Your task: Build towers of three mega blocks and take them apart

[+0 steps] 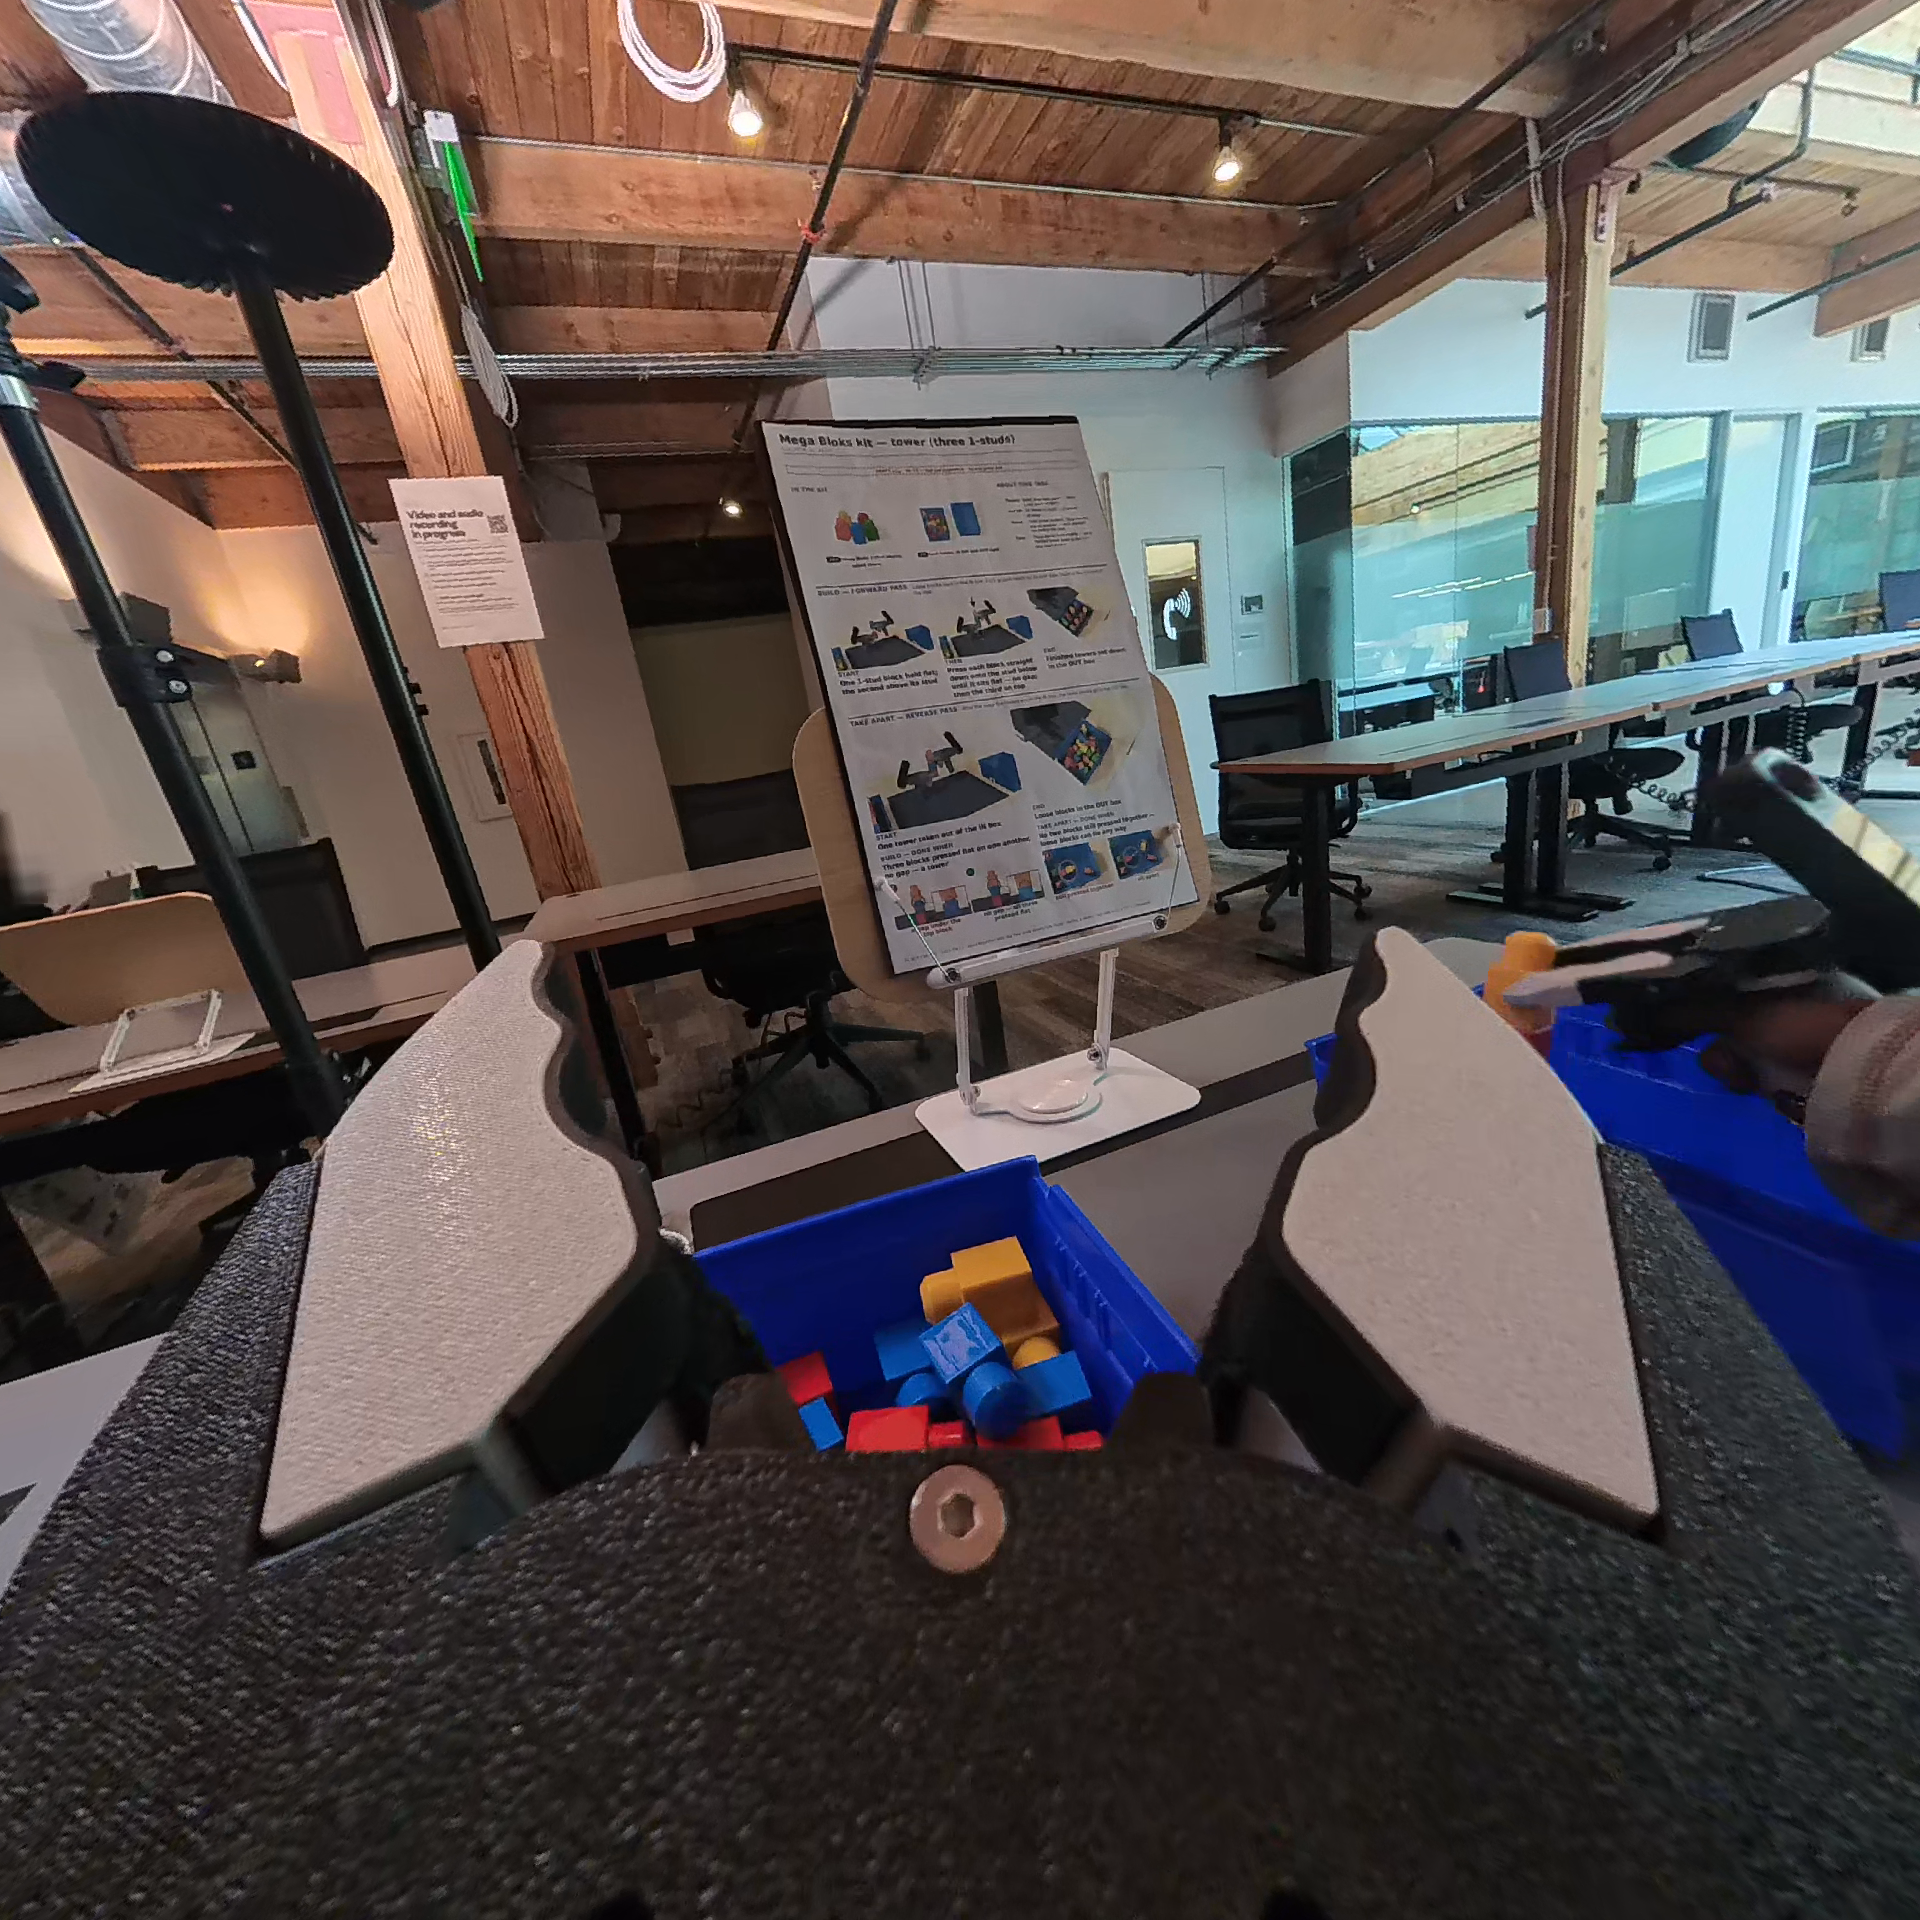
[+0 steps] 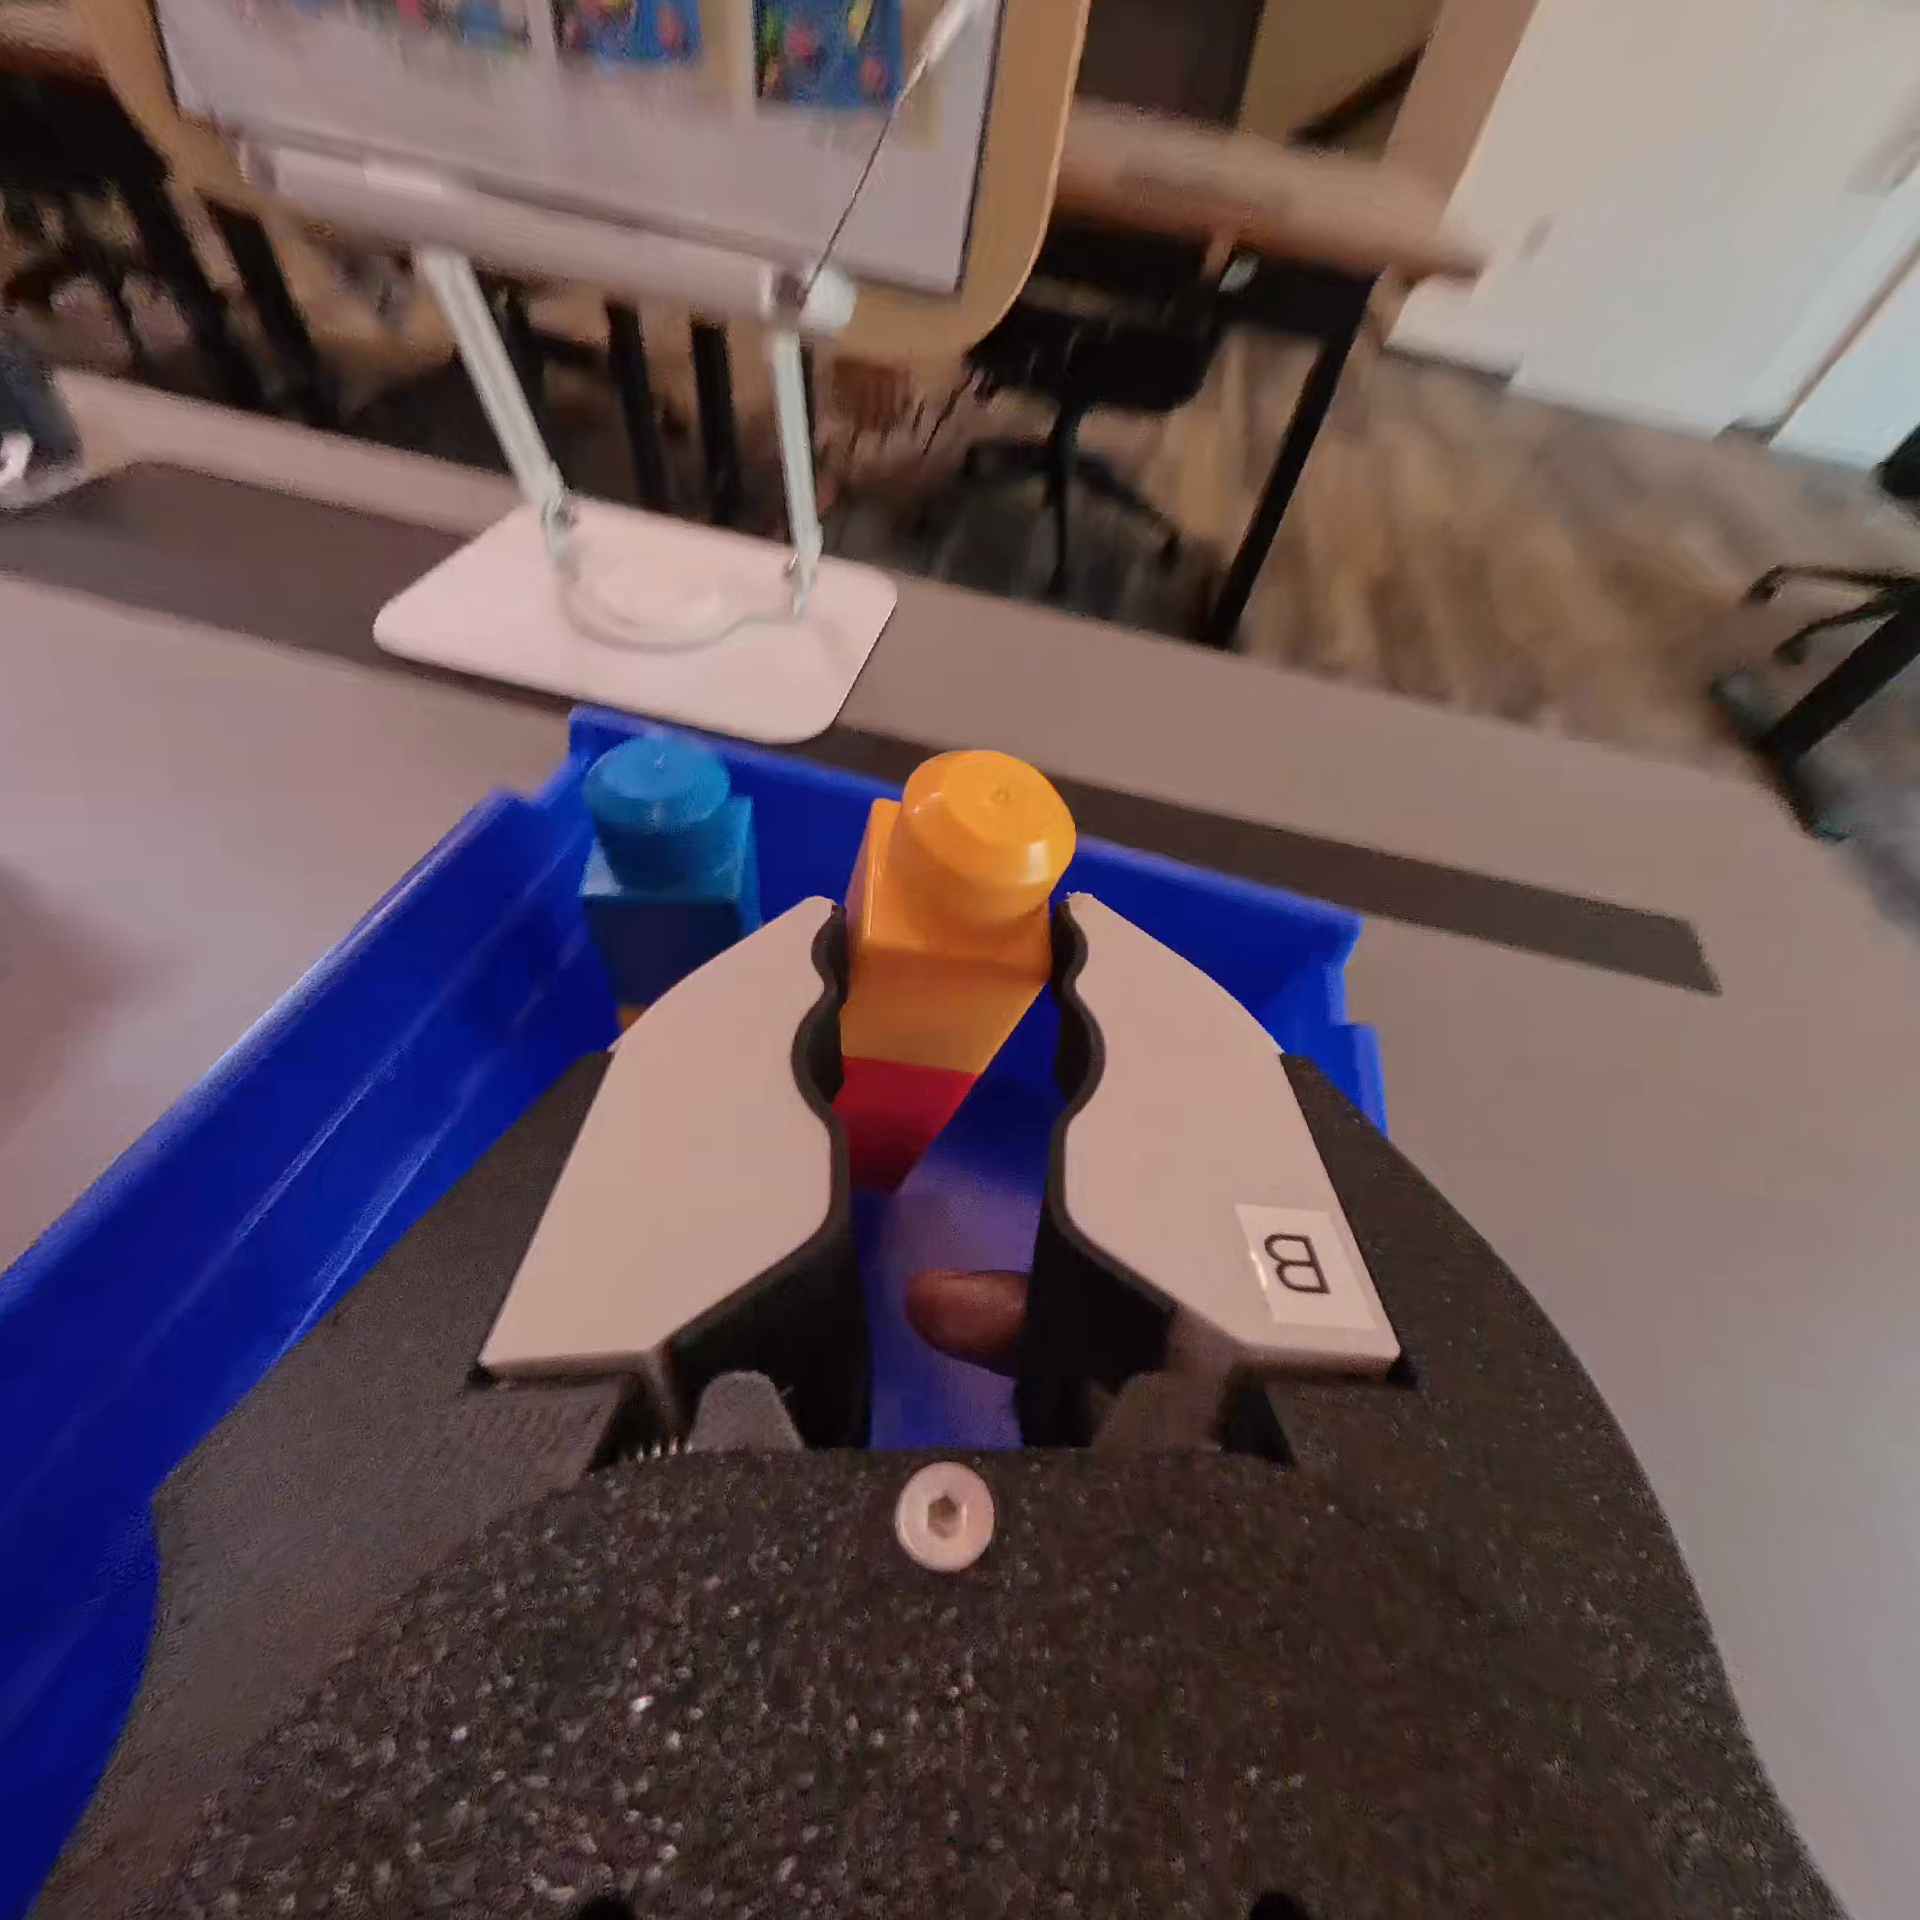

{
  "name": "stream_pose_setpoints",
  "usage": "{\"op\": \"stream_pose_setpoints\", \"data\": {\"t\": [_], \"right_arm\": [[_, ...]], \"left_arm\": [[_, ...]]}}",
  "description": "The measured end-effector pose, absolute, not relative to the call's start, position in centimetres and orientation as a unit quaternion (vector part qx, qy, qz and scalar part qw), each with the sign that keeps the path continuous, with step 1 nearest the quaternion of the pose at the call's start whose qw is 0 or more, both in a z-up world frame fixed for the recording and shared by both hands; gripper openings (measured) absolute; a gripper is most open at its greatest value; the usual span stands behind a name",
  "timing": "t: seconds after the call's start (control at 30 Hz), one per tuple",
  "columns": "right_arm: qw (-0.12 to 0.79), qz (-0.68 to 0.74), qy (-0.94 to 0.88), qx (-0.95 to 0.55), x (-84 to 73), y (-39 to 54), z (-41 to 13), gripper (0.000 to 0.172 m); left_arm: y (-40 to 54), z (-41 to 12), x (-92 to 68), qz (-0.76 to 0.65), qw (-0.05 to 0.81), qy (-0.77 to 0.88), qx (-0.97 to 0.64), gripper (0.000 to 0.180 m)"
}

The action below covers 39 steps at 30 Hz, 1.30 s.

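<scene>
At frame centre, the right gripper (image 2: 948, 914) clenched the orange-topped tower (image 2: 951, 935) inside the blue bin (image 2: 312, 1060), seemingly to lift it. The left gripper (image 1: 956, 987) hung released above the loose-block bin (image 1: 883, 1216), holding nothing.

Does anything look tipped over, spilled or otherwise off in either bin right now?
Nothing stands out. The loose blocks lie jumbled, but all inside their blue bin. In the other bin, the orange-topped tower stands upright between the right gripper's fingers, and the blue-topped tower is upright too.

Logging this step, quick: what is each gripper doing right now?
Left gripper: wide open, holding nothing.
Right gripper: closed on the orange block topping a tower.
</scene>
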State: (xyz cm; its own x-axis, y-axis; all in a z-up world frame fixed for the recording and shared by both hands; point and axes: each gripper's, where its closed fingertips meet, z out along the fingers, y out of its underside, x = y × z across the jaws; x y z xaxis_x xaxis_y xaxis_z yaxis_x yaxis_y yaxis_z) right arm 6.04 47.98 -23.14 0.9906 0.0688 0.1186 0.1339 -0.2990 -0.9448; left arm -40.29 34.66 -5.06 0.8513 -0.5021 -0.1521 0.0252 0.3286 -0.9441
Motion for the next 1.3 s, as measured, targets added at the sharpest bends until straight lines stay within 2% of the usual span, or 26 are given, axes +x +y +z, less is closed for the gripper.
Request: {"op": "stream_pose_setpoints", "data": {"t": [0.13,0.9,1.3], "right_arm": [[0.63,-0.073,-0.068,-0.77,6.5,48.9,-23.1,0.037],[0.618,-0.083,-0.064,-0.78,5.8,50.3,-25.4,0.037],[0.592,-0.1,-0.07,-0.796,5.8,49.8,-26.0,0.046]], "left_arm": [[34.6,-5.0,-40.4,-0.168,0.787,0.214,-0.554,0.134],[35.0,-5.6,-39.6,-0.173,0.778,0.224,-0.561,0.133],[34.8,-5.5,-39.5,-0.174,0.778,0.226,-0.559,0.133]]}}
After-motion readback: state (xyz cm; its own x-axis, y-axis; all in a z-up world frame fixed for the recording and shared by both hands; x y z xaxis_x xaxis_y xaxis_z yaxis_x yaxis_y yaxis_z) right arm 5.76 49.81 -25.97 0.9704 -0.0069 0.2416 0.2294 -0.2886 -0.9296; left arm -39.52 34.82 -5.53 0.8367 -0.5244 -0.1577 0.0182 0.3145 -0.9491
